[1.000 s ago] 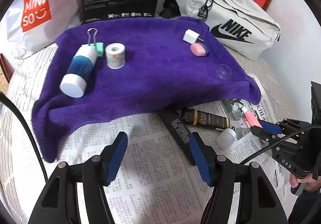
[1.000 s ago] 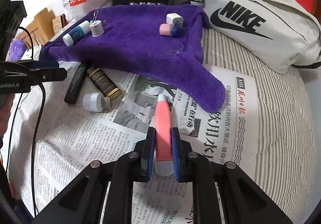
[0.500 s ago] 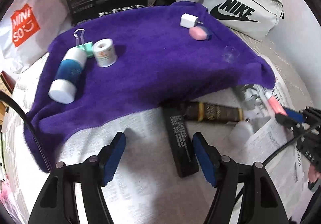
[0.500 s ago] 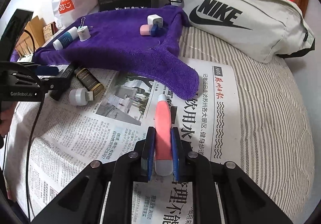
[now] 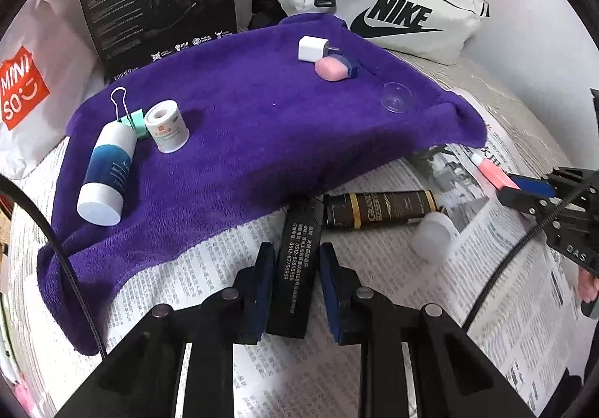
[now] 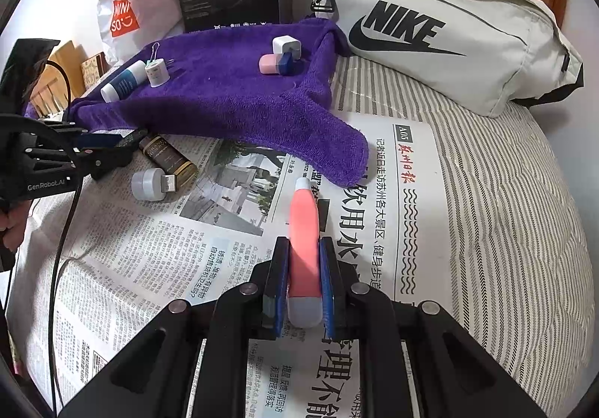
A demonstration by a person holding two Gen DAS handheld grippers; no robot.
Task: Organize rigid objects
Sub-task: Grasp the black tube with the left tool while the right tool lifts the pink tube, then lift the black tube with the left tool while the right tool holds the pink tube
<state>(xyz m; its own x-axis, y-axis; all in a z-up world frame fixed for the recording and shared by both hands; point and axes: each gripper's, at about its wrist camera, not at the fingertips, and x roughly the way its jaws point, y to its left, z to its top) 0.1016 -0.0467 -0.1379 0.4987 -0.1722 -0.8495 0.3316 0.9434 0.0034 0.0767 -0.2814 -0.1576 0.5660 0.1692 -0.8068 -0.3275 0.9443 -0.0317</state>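
Black flat bar (image 5: 297, 261) on newspaper (image 5: 209, 264), long axis toward twelve o'clock: we pinch it in our left gripper (image 5: 295, 290). Pink tube (image 6: 304, 231), likewise lengthwise, sits clamped in our right gripper (image 6: 304, 283); purple towel (image 5: 262, 126), probably the destination, lies at twelve.
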